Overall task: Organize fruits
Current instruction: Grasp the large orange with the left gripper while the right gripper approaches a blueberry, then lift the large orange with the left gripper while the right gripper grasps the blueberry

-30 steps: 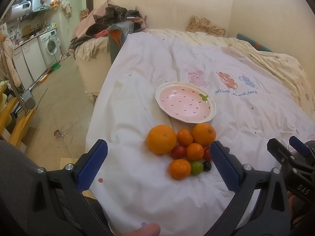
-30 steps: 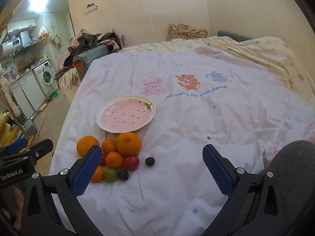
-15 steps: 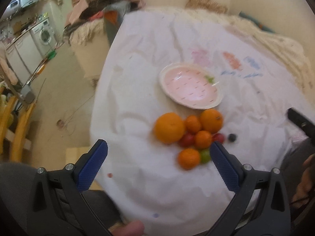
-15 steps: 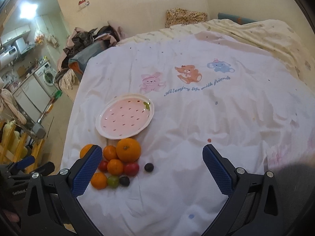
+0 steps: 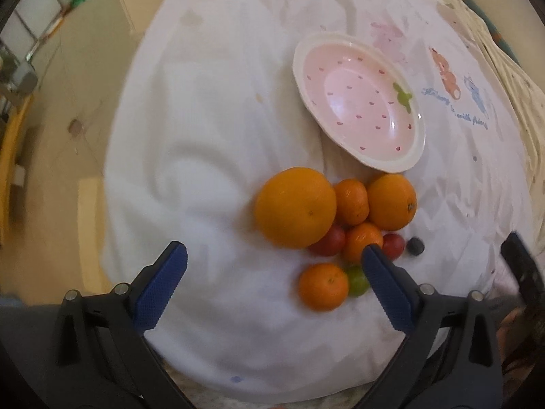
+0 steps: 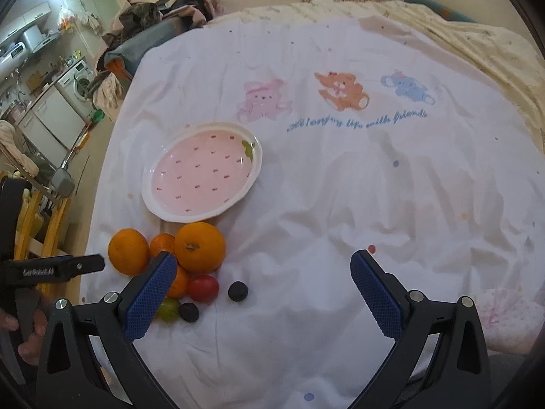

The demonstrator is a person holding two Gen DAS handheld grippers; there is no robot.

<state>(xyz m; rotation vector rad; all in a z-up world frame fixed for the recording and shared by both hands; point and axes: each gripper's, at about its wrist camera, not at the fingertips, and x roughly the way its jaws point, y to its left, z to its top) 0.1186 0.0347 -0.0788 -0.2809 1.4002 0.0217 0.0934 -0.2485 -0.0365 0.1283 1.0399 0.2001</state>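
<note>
A pile of fruit lies on a white bed sheet point(image 5: 211, 156): a large orange point(image 5: 294, 207), a second orange point(image 5: 391, 201), small mandarins point(image 5: 323, 286), red tomatoes point(image 5: 328, 241), a green one point(image 5: 357, 279) and dark plums point(image 5: 415, 246). An empty pink strawberry plate point(image 5: 361, 102) sits just behind the pile; it also shows in the right wrist view point(image 6: 204, 172). My left gripper point(image 5: 272, 257) is open, hovering close above the pile. My right gripper point(image 6: 264, 267) is open and empty, right of the fruit point(image 6: 199, 247).
The sheet has cartoon bears point(image 6: 340, 90) and drops off at its left edge to the floor point(image 5: 68, 109). A clothes heap point(image 6: 153, 24) and washing machine point(image 6: 80, 80) stand far left. The left gripper point(image 6: 54, 269) shows at the right view's left edge.
My left gripper has moved forward and down toward the fruit pile, which now looks larger and nearer. My right gripper has moved slightly closer to the bed. Both stayed open.
</note>
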